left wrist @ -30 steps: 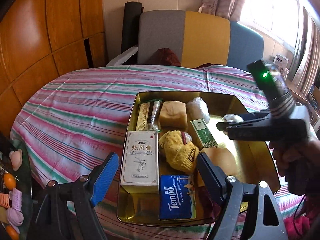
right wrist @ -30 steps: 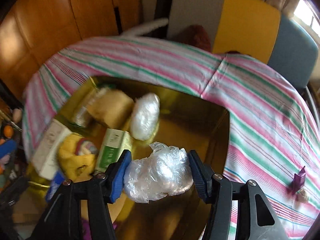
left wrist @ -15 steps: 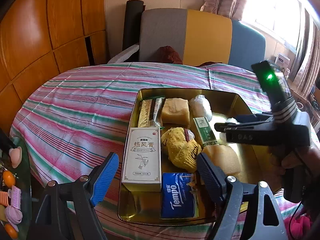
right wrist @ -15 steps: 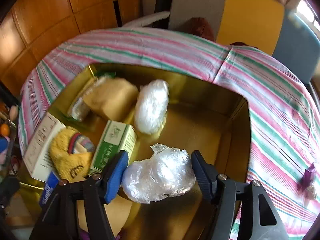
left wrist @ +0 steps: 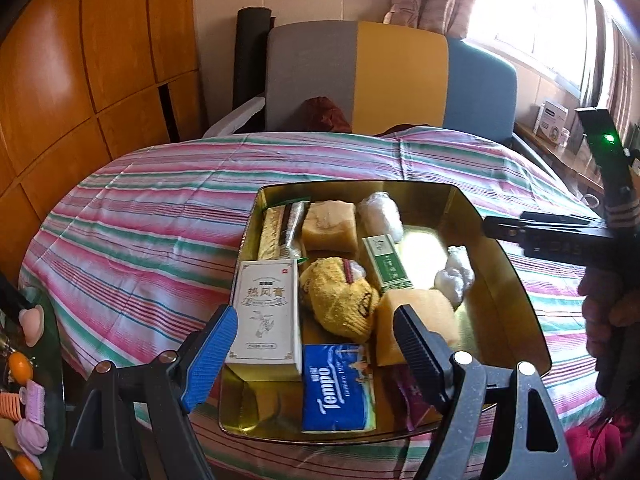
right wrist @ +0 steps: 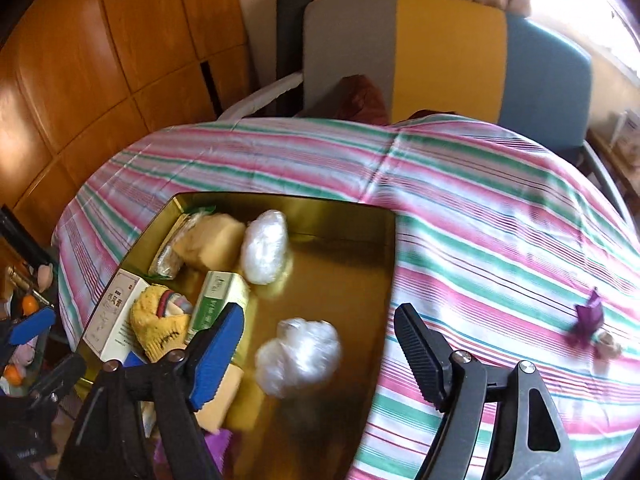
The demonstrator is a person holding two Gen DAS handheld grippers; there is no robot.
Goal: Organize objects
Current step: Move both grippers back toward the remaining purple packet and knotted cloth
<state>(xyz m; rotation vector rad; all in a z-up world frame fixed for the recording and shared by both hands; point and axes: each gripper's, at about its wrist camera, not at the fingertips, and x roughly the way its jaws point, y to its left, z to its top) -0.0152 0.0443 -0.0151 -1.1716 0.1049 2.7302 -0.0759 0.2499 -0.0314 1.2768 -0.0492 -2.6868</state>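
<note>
A gold tray sits on the striped table. A crumpled clear plastic ball lies loose in the tray's bare right part, next to a tan sponge. My right gripper is open above it, holding nothing. My left gripper is open and empty over the tray's near edge, above a white box and a blue Tempo tissue pack. The tray also holds a yellow knit item, a green box, a second plastic ball and a tan block.
A small purple wrapper lies on the striped cloth right of the tray. A grey, yellow and blue chair stands behind the table. A side surface with small toys is at the far left. Wood panelling lines the left wall.
My right gripper opened and let go of the plastic ball, which now lies in the tray. The gripper pulled back and up. My left gripper stayed open, nearly still.
</note>
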